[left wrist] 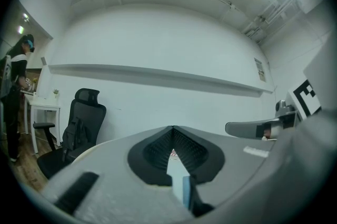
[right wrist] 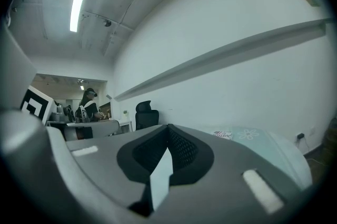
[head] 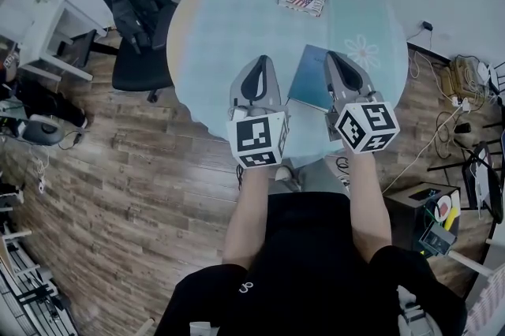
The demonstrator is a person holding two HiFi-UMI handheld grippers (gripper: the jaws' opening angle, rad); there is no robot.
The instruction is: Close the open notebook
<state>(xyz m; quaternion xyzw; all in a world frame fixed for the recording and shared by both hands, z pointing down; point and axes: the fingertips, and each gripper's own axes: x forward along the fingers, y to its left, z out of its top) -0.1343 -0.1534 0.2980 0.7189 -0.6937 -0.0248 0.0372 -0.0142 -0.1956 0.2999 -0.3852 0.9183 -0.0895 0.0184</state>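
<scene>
Both grippers are held level, side by side over the near edge of the round tabletop [head: 237,3]. The left gripper [head: 259,61] has its jaws pressed together, gripping nothing, and so does the right gripper [head: 334,56]. Between the two pairs of jaws the notebook [head: 310,79] lies flat and closed, blue cover up.

Matt notebook [head: 310,78] cover, smooth pale table [head: 237,19], wood-grain plank floor [head: 142,192].
</scene>
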